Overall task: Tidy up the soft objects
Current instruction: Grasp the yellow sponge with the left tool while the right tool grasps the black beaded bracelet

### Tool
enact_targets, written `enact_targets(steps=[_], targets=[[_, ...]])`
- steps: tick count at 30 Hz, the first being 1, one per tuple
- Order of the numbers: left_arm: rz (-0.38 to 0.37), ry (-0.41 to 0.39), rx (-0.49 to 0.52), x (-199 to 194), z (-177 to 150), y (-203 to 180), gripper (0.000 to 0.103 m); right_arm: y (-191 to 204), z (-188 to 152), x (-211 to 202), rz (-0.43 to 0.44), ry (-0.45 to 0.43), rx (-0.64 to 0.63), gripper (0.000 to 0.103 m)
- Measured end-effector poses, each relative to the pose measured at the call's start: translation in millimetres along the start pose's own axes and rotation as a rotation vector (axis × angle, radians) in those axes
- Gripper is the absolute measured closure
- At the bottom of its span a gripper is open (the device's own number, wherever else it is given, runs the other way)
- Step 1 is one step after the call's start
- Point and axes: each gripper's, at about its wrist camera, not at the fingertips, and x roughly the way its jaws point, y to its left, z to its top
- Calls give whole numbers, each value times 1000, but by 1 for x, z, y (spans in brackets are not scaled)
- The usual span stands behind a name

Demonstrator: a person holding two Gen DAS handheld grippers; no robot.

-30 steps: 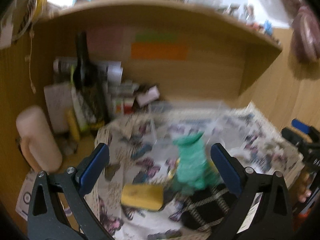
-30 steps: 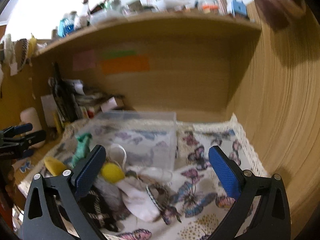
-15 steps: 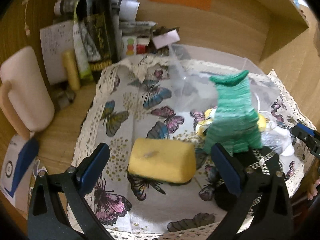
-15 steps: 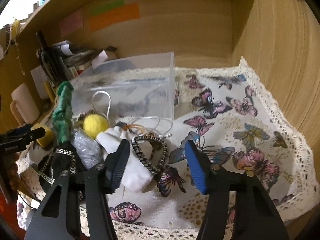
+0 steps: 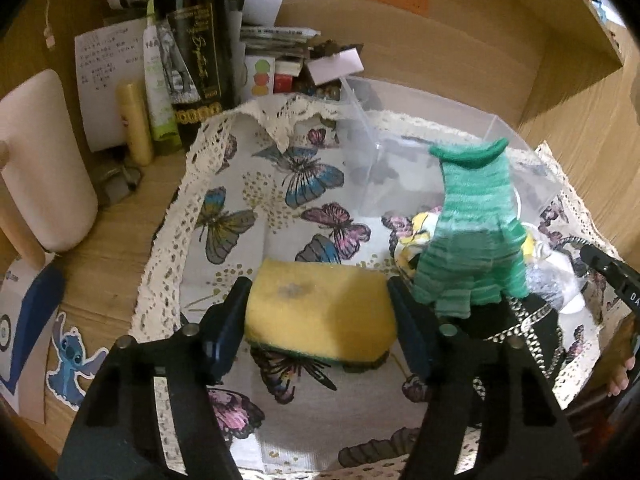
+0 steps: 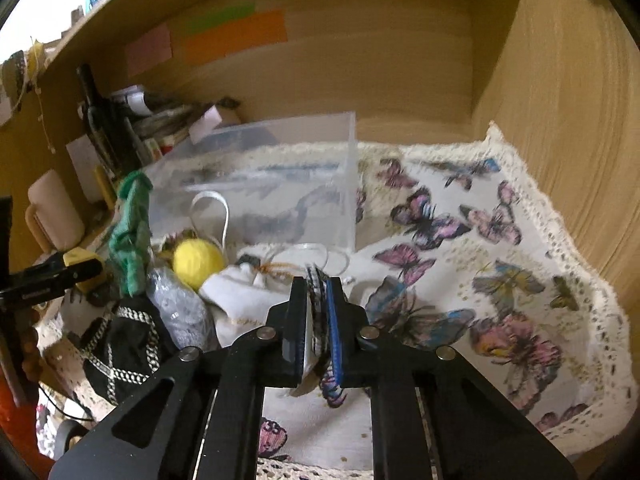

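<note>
The sorting looks barely begun: the clear bin (image 6: 280,184) ahead of both grippers seems to hold nothing yet, though its walls blur the view. The left gripper (image 5: 320,312) has its pads pressed to the two ends of the one yellow sponge (image 5: 320,312), which lies on the cloth (image 5: 240,208) between them. The right gripper (image 6: 318,320) is nearly closed on one braided band (image 6: 318,300), pinched between its pads. Left of it waits the pile: one green glove (image 6: 132,232) standing up, one yellow ball (image 6: 198,260), one white sock (image 6: 248,300), one grey bundle (image 6: 180,312), one black chained piece (image 6: 120,344). By my reckoning all seven things remain to be binned.
</note>
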Motion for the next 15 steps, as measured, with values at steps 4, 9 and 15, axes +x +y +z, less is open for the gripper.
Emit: enact_targets(steps=[4, 9, 15], targets=[[0, -37, 4, -12, 9, -1, 37, 3, 10, -11, -25, -48, -30, 96], [3, -136, 29, -36, 28, -7, 37, 3, 13, -12, -24, -30, -41, 92], [-9, -193, 49, -50, 42, -14, 37, 8, 2, -5, 5, 5, -47, 61]])
